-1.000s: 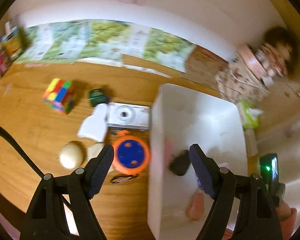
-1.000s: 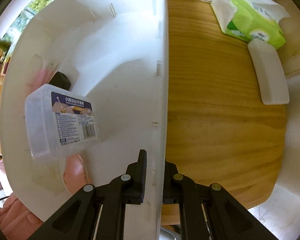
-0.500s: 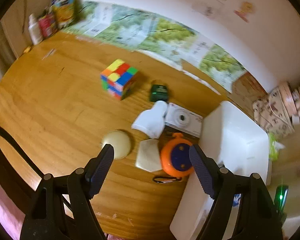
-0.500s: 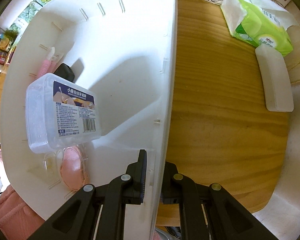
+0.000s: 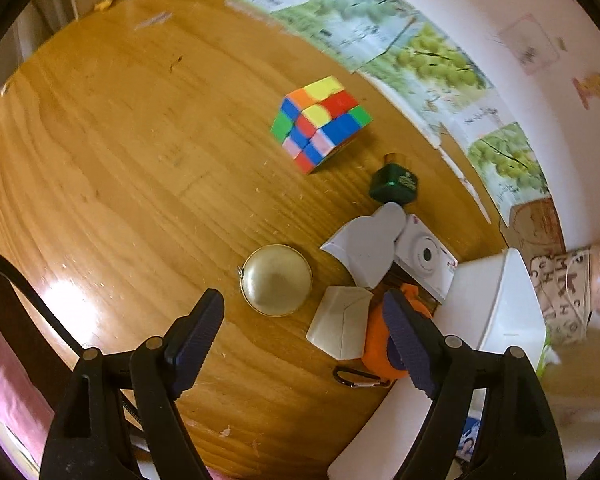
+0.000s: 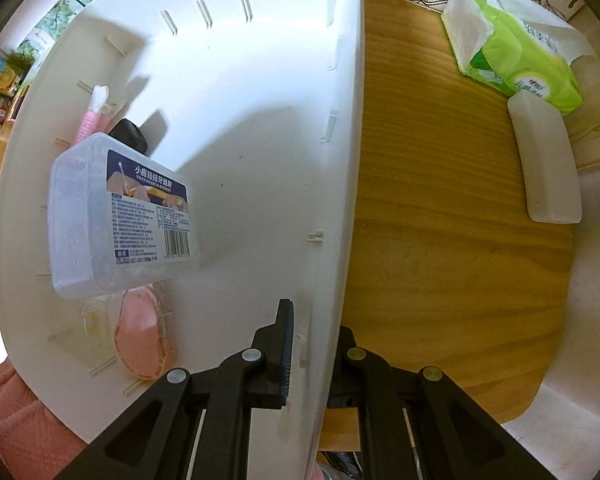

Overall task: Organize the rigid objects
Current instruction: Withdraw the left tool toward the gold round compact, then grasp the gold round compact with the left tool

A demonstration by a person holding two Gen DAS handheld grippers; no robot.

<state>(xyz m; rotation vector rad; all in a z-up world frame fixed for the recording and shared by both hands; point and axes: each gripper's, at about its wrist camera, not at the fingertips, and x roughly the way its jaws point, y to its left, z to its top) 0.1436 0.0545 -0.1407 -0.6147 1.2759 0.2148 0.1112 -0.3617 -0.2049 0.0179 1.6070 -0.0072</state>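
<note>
My left gripper (image 5: 302, 308) hangs over the wooden table, its jaws opening and gripping nothing. Just ahead of its fingertips lie a round pale gold case (image 5: 276, 280), a white hexagonal box (image 5: 342, 326) and an orange tape measure (image 5: 380, 340), partly behind the right finger. My right gripper (image 6: 314, 320) is shut on the side wall of the white bin (image 6: 332, 184), one finger inside and one outside. Inside the bin lie a clear labelled plastic box (image 6: 116, 216), a pink item (image 6: 144, 336), a black item (image 6: 128, 136) and a pink tube (image 6: 94, 112).
A colour cube (image 5: 320, 120), a small green box (image 5: 394, 182), a white bottle-shaped piece (image 5: 366, 244) and a white camera (image 5: 424, 256) lie beyond the left gripper. The white bin (image 5: 496, 312) stands to their right. A green tissue pack (image 6: 516, 52) and a white case (image 6: 544, 164) lie right of the bin.
The left gripper has swung left from above the bin to above the loose items, rolled and sunk lower, its jaws slightly wider. The right gripper keeps its hold on the bin wall.
</note>
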